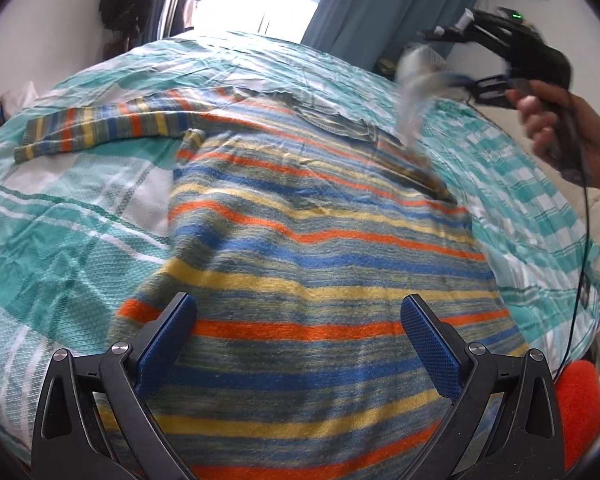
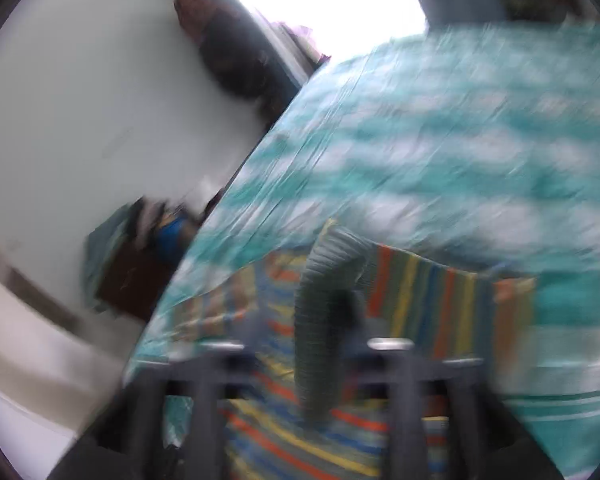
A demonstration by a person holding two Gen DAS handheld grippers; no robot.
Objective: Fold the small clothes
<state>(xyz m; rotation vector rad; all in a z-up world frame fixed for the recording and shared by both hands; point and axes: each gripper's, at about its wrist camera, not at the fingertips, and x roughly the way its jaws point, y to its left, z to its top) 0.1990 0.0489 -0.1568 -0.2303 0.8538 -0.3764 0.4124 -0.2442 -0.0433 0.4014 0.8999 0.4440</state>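
A striped knit sweater (image 1: pixel 320 240) in orange, blue, yellow and grey-green lies flat on the bed. Its left sleeve (image 1: pixel 100 128) stretches out to the left. My left gripper (image 1: pixel 298 320) is open and empty, low over the sweater's hem. My right gripper (image 1: pixel 456 80) is in the air at the upper right, shut on the sweater's right sleeve cuff (image 1: pixel 414 92), which it lifts off the bed. In the blurred right wrist view the grey ribbed cuff (image 2: pixel 324 320) hangs between that gripper's fingers above the sweater (image 2: pixel 300 432).
The bed is covered by a teal and white checked sheet (image 1: pixel 60 240). A blue curtain (image 1: pixel 380 4) and a bright window are behind the bed. A red object (image 1: pixel 580 404) sits at the lower right edge. A white wall (image 2: pixel 80 100) is at the left.
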